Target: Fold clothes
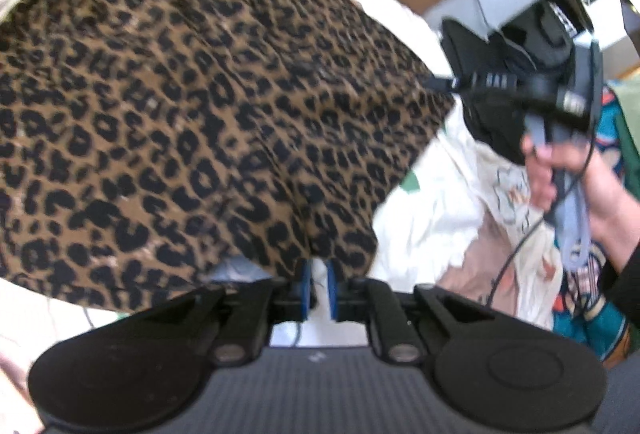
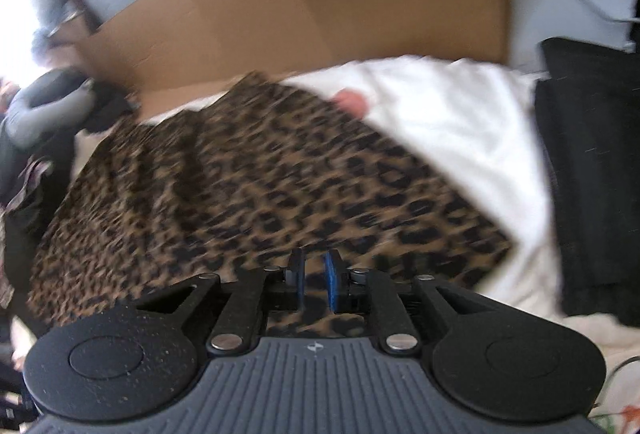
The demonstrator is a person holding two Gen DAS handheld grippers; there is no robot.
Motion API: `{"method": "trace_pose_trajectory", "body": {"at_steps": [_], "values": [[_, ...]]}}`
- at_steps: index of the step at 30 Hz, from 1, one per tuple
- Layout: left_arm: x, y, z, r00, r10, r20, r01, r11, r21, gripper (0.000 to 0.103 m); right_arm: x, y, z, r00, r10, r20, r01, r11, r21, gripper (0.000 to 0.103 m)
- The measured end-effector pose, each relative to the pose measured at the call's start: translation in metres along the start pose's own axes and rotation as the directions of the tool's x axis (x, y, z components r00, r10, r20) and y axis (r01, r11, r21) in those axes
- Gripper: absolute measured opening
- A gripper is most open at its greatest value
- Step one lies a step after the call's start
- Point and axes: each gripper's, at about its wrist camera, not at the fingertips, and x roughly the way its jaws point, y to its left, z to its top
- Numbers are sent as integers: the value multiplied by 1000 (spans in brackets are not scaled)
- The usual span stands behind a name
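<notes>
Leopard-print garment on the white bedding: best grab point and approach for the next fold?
Take the leopard-print garment at the corners of its near edge, coming in low from the near side. It lies spread nearly flat on the white bedding, so only the thin edge offers a pinch. Both tongs, left and right, are slightly open and empty right at that edge.
</notes>
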Motion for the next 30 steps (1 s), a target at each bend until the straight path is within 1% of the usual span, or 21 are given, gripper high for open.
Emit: {"method": "trace_pose_trajectory", "body": {"at_steps": [1,2,4,7,9,10,11,12,13,14,17,20,23,24,26,27,28,29,30], "values": [[-2,1,1,1000,11,10,-11,1000,-5,11,3,7,-2,1000,18,-10,-18,1000,-6,15],[-5,4,2,1000,24,19,-24,1000,-11,17,5,13,-4,999,31,-16,-32,999,-13,15],[-6,11,2,998,56,27,-55,998,-21,22,6,23,-7,998,59,-24,-60,998,-22,15],[-8,23,-3,991,127,37,-126,991,-33,22,5,40,-11,994,98,-39,-99,994,-40,17],[-4,29,-6,986,165,31,-164,986,-33,23,6,49,-13,992,118,-49,-121,991,-58,27],[-1,32,-7,983,180,25,-179,983,-30,27,5,56,-15,991,122,-54,-126,990,-70,39],[2,34,-9,981,195,20,-194,981,-26,34,5,61,-17,989,133,-60,-137,987,-81,43],[5,35,-10,979,201,20,-201,979,-16,38,5,67,-19,986,148,-70,-154,984,-87,43],[8,36,-11,979,204,21,-204,979,-6,45,6,72,-20,983,164,-82,-171,981,-91,43],[11,37,-11,978,207,22,-207,978,1,49,7,78,-22,980,178,-93,-186,978,-97,43],[19,39,-12,976,217,30,-217,976,24,50,9,91,-28,971,205,-120,-219,969,-117,43],[25,41,-11,973,225,42,-226,974,24,50,11,102,-34,963,228,-145,-247,960,-132,43],[30,39,-11,971,233,60,-236,971,48,47,14,113,-38,955,249,-163,-274,950,-151,43],[30,37,-12,969,237,68,-241,968,62,45,15,117,-40,950,260,-171,-287,945,-158,43],[31,36,-13,973,216,76,-222,971,83,23,18,126,-43,942,280,-183,-313,932,-182,43],[31,36,-14,975,206,79,-213,973,94,18,19,130,-45,938,290,-190,-325,925,-194,43],[32,36,-14,977,195,83,-203,973,105,10,20,134,-46,934,300,-196,-338,918,-205,43],[32,35,-15,979,185,87,-194,974,115,6,23,138,-48,929,305,-208,-347,914,-211,43],[31,36,-15,980,175,93,-185,975,120,5,25,142,-50,925,310,-219,-356,909,-217,43]]}}
